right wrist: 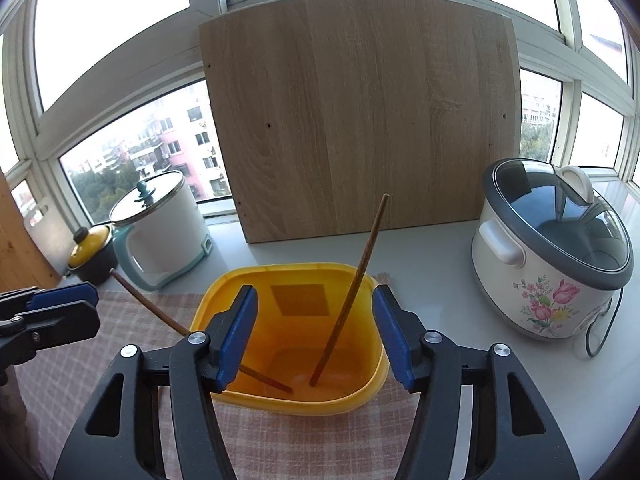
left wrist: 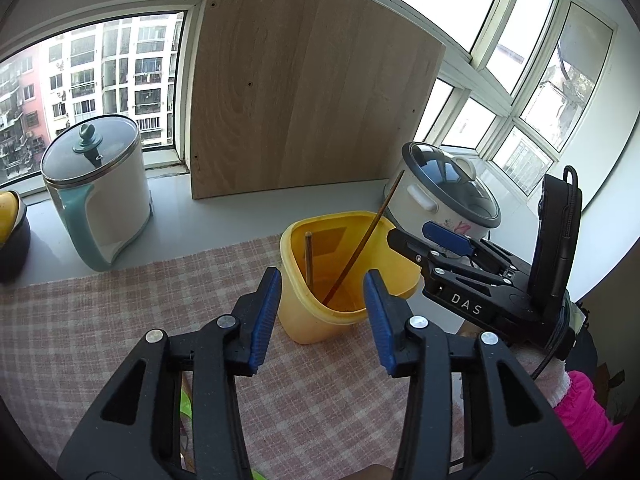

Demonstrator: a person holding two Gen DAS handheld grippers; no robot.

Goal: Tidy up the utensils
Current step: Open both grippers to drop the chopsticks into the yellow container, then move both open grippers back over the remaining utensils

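Two chopsticks (right wrist: 352, 292) stand leaning inside the yellow tub (right wrist: 288, 398) on the checked cloth (left wrist: 80, 340). The left gripper (left wrist: 320, 320) and the right gripper (right wrist: 316, 336) both hover at the tub, jaws apart, holding nothing.

Daylit windows (right wrist: 120, 40) wrap the grey sill (right wrist: 432, 256); a wooden board (right wrist: 360, 120) leans against them.

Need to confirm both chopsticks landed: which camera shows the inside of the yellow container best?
Right wrist view: it looks down into the yellow container, showing both chopsticks reaching its floor. Left wrist view shows the container more from the side, floor mostly hidden.
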